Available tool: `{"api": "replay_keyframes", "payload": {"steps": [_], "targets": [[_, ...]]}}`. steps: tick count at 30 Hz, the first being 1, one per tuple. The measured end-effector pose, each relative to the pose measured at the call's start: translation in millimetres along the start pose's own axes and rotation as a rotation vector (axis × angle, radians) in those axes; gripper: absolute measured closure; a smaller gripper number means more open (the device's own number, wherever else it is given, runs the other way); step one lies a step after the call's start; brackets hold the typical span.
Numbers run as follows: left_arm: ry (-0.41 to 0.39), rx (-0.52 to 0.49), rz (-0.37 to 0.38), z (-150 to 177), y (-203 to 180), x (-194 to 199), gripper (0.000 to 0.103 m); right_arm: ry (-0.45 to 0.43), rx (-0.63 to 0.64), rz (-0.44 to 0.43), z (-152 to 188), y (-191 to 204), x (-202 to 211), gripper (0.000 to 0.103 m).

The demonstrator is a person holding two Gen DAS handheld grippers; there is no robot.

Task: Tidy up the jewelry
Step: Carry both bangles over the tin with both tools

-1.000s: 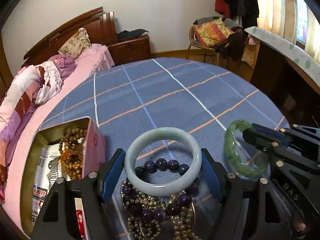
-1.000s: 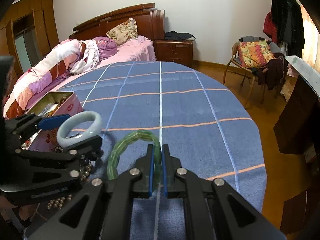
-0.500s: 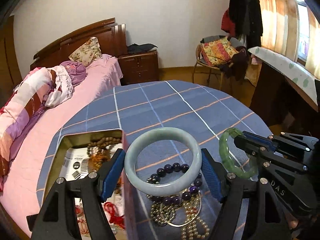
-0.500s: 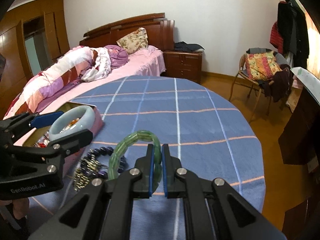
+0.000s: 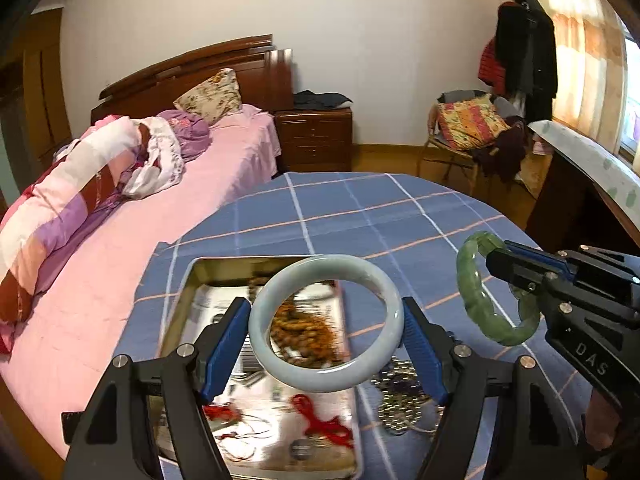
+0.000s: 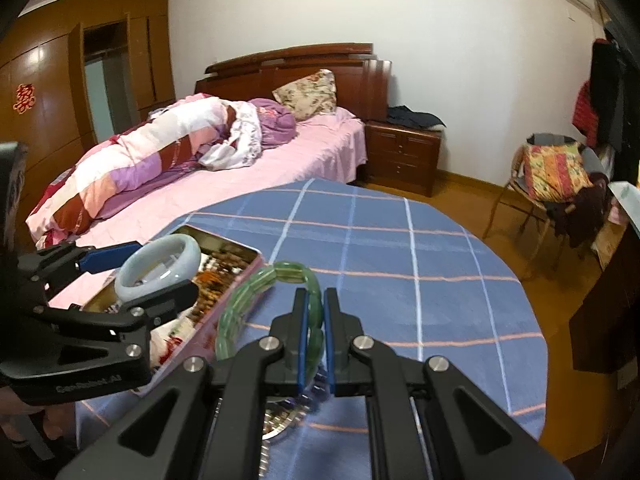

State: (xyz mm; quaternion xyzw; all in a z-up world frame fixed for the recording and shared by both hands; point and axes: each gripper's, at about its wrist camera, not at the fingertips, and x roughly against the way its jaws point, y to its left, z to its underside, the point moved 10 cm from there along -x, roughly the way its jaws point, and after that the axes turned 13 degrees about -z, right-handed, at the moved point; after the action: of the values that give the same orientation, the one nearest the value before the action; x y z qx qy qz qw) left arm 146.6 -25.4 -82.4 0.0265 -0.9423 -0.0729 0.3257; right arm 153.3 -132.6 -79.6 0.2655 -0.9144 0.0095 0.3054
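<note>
My left gripper (image 5: 325, 322) is shut on a pale blue-white jade bangle (image 5: 280, 368) and holds it flat above the open tin box (image 5: 182, 296). The box holds brown bead strings (image 5: 308, 332) and red cords (image 5: 320, 420). My right gripper (image 6: 314, 312) is shut on a green jade bangle (image 6: 240, 300), held in the air just right of the box; it shows at the right of the left wrist view (image 5: 476, 308). The left gripper and pale bangle (image 6: 160, 268) also show in the right wrist view.
A pile of beaded necklaces (image 5: 400, 396) lies on the blue checked tablecloth (image 5: 360, 216) right of the box. A bed with pink bedding (image 5: 120, 240) lies beyond the table on the left. A chair (image 5: 468, 128) and a dark cabinet (image 5: 568, 208) stand to the right.
Both grippers have risen and moved left with their bangles. The pale bangle has gone from above the necklace pile to above the tin box.
</note>
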Motion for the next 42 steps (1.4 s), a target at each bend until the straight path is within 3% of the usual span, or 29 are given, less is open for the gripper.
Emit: {"api": "replay_keyframes", "payload": {"steps": [17, 34, 42], "targets": [[0.019, 0.028, -0.075, 7, 62, -10, 0.028, 0.01, 0.087, -0.067, -17, 52, -22, 0.094], [0.068, 0.057, -0.082, 23, 90, -26, 0.028, 0.063, 0.147, -0.12, -13, 98, -57, 0.094], [0.091, 0.054, -0.076, 29, 91, -38, 0.028, 0.102, 0.139, -0.118, -1, 97, -76, 0.093]]}}
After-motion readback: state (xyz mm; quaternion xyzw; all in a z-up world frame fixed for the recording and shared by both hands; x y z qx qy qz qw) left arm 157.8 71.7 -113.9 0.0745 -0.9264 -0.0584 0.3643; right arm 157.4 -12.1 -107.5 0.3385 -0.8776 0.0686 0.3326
